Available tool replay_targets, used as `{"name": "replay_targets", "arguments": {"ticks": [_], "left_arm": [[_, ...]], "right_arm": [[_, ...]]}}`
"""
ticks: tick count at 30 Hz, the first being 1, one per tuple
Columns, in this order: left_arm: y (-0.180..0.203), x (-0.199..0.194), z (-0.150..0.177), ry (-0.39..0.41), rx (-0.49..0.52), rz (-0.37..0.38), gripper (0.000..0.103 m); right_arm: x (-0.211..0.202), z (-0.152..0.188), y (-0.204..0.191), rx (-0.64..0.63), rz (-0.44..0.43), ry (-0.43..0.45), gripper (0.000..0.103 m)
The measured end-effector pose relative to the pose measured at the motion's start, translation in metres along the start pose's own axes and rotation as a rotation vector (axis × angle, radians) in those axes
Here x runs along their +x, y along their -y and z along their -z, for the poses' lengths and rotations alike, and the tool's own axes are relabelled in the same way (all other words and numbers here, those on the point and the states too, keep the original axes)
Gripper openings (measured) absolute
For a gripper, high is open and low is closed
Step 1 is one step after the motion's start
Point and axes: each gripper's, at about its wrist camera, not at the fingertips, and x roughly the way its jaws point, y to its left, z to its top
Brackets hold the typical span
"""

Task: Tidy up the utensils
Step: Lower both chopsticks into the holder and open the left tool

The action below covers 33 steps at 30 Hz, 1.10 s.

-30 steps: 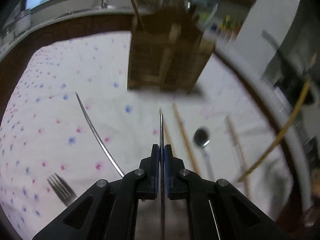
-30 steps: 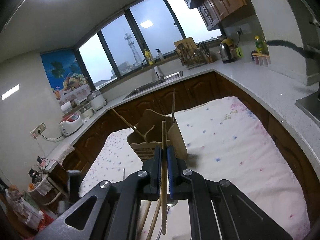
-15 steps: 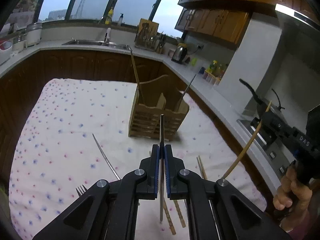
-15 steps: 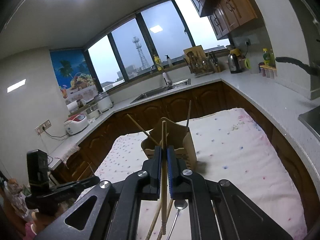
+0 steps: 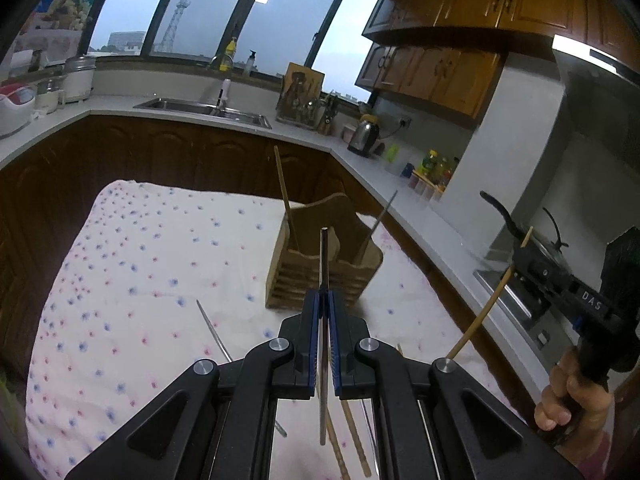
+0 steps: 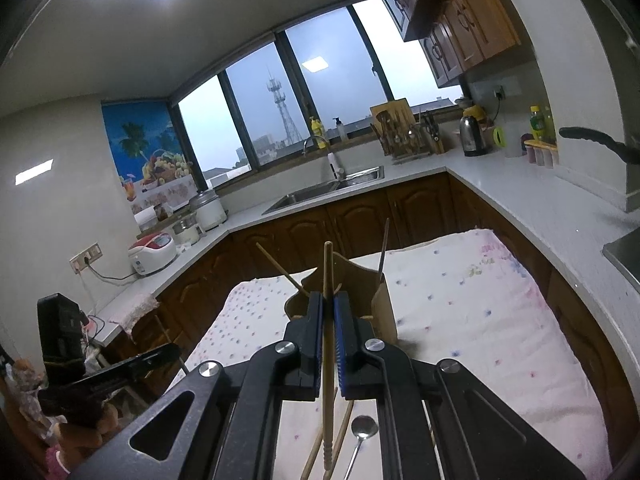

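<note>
Left gripper (image 5: 325, 300): jaws closed on thin metal utensil (image 5: 324, 256), upright, lower centre of frame. Utensil type cannot be told.
Right gripper (image 6: 329, 304): jaws closed on wooden chopstick (image 6: 328, 268), upright, lower centre of frame.
Wooden utensil holder (image 5: 320, 276): centre of frame, standing on floral cloth (image 5: 140, 264) over tabletop; one wooden stick and one metal piece leaning inside.
Loose on cloth below right gripper: spoon (image 6: 362, 434), further chopsticks (image 6: 344, 424).
Metal rod (image 5: 214, 330) lying left of left gripper.

Spoon (image 6: 362, 438) handle — cut off below
</note>
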Motion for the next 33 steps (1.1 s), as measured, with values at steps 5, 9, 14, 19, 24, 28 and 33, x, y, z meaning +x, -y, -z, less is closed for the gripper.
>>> {"name": "replay_targets", "arguments": {"ticks": [5, 9, 14, 19, 24, 28, 33], "left_arm": [[-0.004, 0.002, -0.012, 0.035, -0.014, -0.003, 0.003], [-0.008, 0.007, -0.023, 0.068, -0.033, -0.001, 0.003], [-0.009, 0.021, -0.046, 0.125, -0.036, -0.007, 0.003], [-0.010, 0.040, -0.071, 0.186, -0.039, -0.008, 0.003], [-0.014, 0.070, -0.092, 0.253, -0.047, -0.015, 0.003], [-0.023, 0.105, -0.094, 0.286, -0.062, -0.037, 0.003], [-0.032, 0.157, -0.079, 0.270, -0.078, -0.057, 0.003]], "right_arm": [[0.009, -0.007, 0.002, 0.000, -0.001, 0.019, 0.006], [0.020, -0.017, 0.006, 0.009, -0.001, 0.045, 0.006], [0.038, -0.040, 0.015, 0.025, 0.014, 0.102, 0.006], [0.059, -0.067, 0.025, 0.049, 0.029, 0.180, 0.006], [0.087, -0.086, 0.037, 0.069, 0.056, 0.240, 0.006], [0.110, -0.080, 0.040, 0.055, 0.086, 0.247, 0.006], [0.137, -0.054, 0.040, 0.019, 0.122, 0.242, 0.006]]}}
